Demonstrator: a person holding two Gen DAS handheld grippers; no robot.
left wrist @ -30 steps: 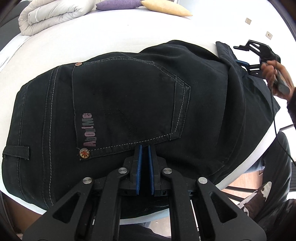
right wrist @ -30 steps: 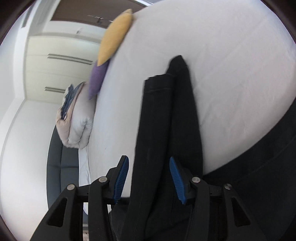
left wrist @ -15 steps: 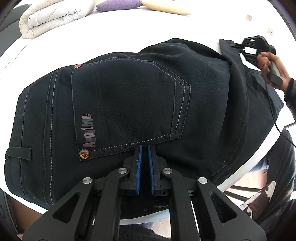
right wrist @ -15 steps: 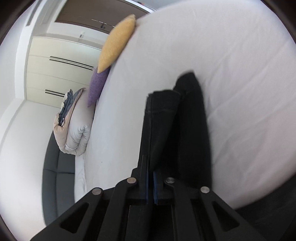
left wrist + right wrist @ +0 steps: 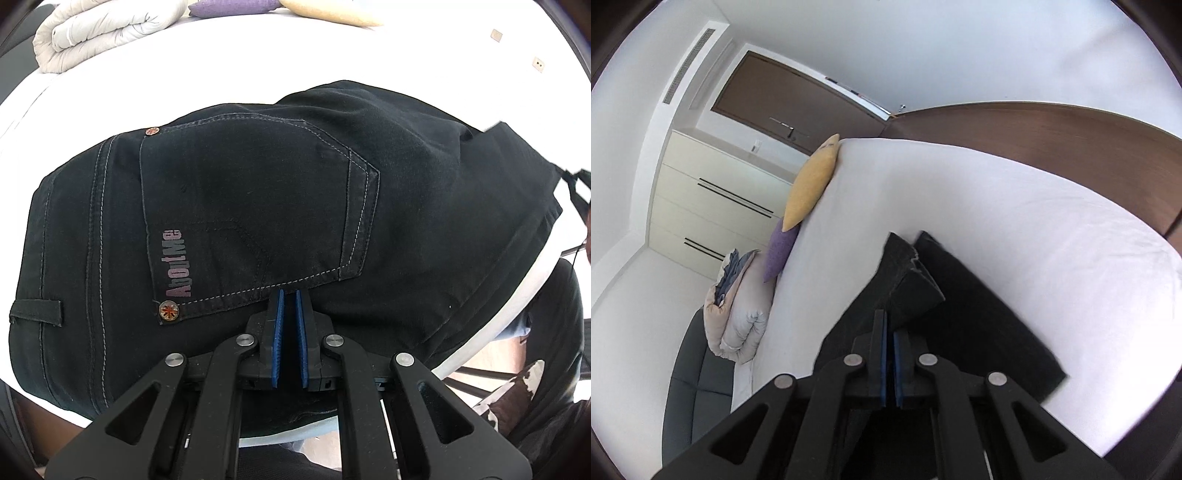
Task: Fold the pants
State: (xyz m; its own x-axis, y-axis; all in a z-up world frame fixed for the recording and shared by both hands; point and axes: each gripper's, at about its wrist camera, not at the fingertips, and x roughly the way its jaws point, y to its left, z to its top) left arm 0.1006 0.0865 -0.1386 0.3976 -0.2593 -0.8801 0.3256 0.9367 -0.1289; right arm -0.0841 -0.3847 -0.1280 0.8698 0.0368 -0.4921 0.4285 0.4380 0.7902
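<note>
Black pants (image 5: pixel 258 206) lie on the white bed (image 5: pixel 229 74), seat end up, with a back pocket marked "AboutMe". My left gripper (image 5: pixel 289 295) is shut with its blue pads together, pressing on the pants just below the pocket seam; no cloth shows between the pads. My right gripper (image 5: pixel 888 317) is shut on the hem end of the pants legs (image 5: pixel 912 288) and holds it lifted above the bed (image 5: pixel 1015 221). The right gripper also shows at the right edge of the left wrist view (image 5: pixel 576 184).
A rolled white duvet (image 5: pixel 107 26), a purple cushion (image 5: pixel 229 5) and a yellow cushion (image 5: pixel 332 13) lie at the far side of the bed. A dark sofa (image 5: pixel 698 373) and cream drawers (image 5: pixel 716 206) stand beyond. The bed edge runs near my left gripper.
My right gripper closed on the leg hems and lifted them off the bed, swinging up and right. My left gripper stayed shut in place on the seat.
</note>
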